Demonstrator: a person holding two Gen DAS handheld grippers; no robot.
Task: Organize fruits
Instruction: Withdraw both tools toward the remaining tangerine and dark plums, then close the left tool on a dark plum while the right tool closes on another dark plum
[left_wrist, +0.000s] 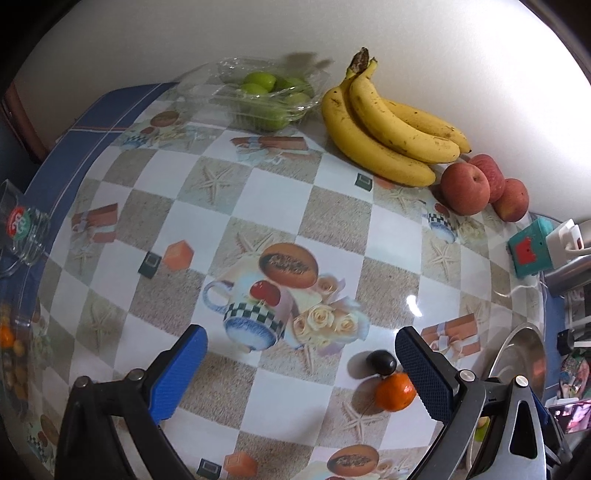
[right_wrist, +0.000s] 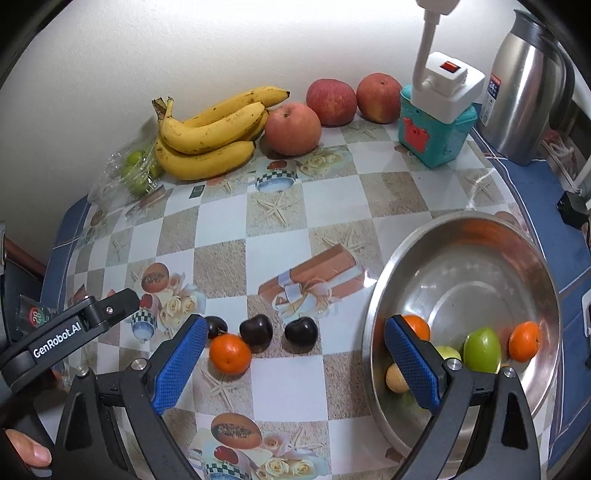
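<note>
A small orange (right_wrist: 230, 353) lies on the patterned tablecloth with three dark cherries beside it, one near its top left (right_wrist: 217, 326), one in the middle (right_wrist: 256, 329) and one to the right (right_wrist: 301, 331). The steel bowl (right_wrist: 524, 251) at right holds two oranges (right_wrist: 524, 340), a green fruit (right_wrist: 482, 349) and a yellowish fruit (right_wrist: 396, 377). My right gripper (right_wrist: 295, 354) is open and empty, above the table between the orange and the bowl. My left gripper (left_wrist: 301, 365) is open and empty; the orange (left_wrist: 394, 391) and a cherry (left_wrist: 382, 362) lie by its right finger.
Bananas (right_wrist: 207, 140), three apples (right_wrist: 293, 127) and a clear box of green fruit (left_wrist: 266, 92) line the wall. A teal box with a white switch unit (right_wrist: 434, 125) and a steel kettle (right_wrist: 524, 81) stand at back right. A glass (left_wrist: 22, 229) stands at the left edge.
</note>
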